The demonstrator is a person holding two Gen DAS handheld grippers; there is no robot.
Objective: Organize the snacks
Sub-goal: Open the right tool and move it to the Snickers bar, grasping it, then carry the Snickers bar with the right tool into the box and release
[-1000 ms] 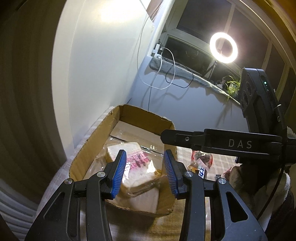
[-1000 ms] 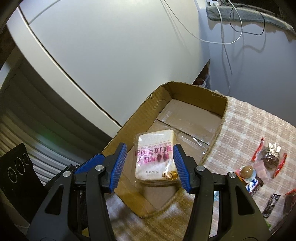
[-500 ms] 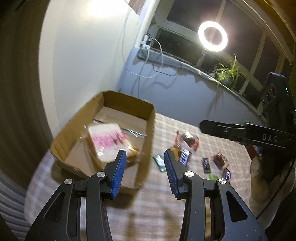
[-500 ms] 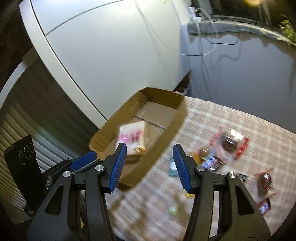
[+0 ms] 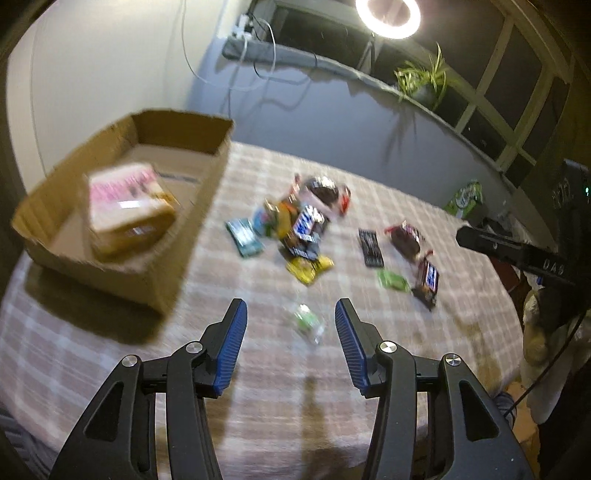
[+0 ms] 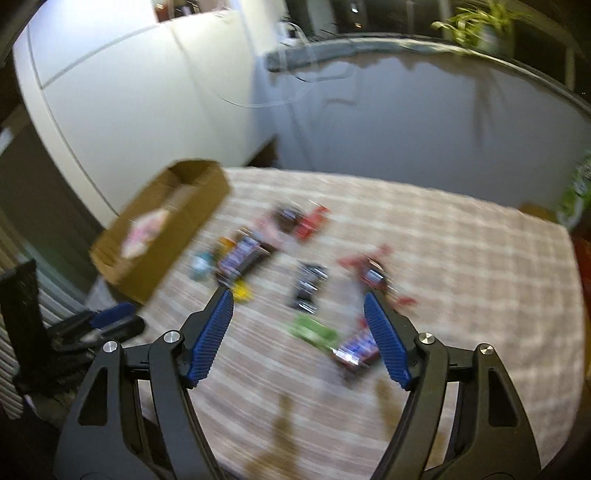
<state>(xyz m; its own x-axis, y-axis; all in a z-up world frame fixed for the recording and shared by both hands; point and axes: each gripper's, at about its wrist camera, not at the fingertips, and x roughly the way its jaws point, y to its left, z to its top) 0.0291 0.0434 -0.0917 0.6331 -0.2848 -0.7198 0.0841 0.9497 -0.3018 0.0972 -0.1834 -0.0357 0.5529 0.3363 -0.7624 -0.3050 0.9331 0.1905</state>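
A cardboard box [image 5: 122, 275] stands at the table's left with a pink-printed bread packet [image 5: 127, 208] lying inside it. To its right, several wrapped snacks [image 5: 303, 225] lie loose on the checked cloth. My left gripper [image 5: 290, 314] hovers over the cloth in front of them, jaws opening and holding nothing. A small green sweet [image 5: 306, 321] lies on the cloth below the gap. My right gripper [image 6: 299, 299] hangs over the scattered snacks, jaws opening wide, also empty. Beneath it lie a green packet [image 6: 314, 330] and a blue-and-red bar [image 6: 356, 349]. The box [image 6: 147, 275] is blurred at the left.
A grey wall and a white cabinet stand behind the table. A ring light [image 5: 388, 18] and a potted plant [image 5: 424, 81] sit on the window ledge. A green carton [image 5: 465, 197] is at the far right table edge. The checked cloth [image 6: 461, 258] runs right.
Both grippers have swung right, away from the box and over the loose snacks. The bread packet the right gripper held now lies in the box. Both jaws stand wider.
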